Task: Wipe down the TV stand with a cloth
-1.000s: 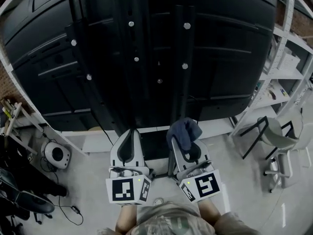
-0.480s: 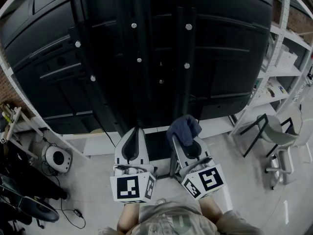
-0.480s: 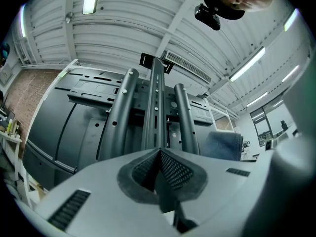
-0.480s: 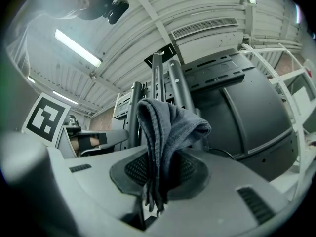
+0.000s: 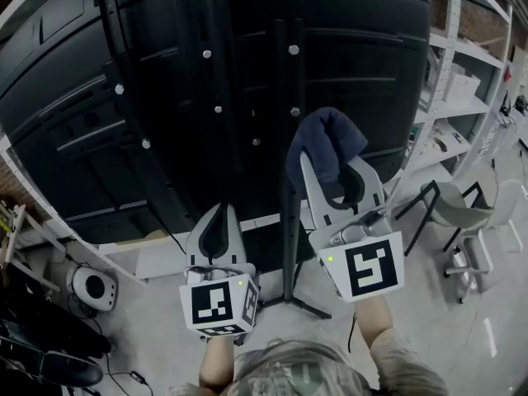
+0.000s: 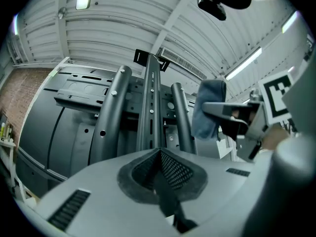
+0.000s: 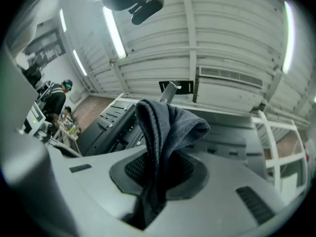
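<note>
Centre right in the head view, the right gripper (image 5: pixel 334 176) clamps a dark blue cloth (image 5: pixel 326 139) beside the black TV stand (image 5: pixel 288 238); contact cannot be made out. The left gripper (image 5: pixel 217 215), lower centre, is closed and empty. The stand's top is cut off.

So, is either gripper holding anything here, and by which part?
The right gripper is shut on the dark blue cloth, pinched at a bunched fold; the rest bulges past the jaw tips. The left gripper is shut and empty.
</note>
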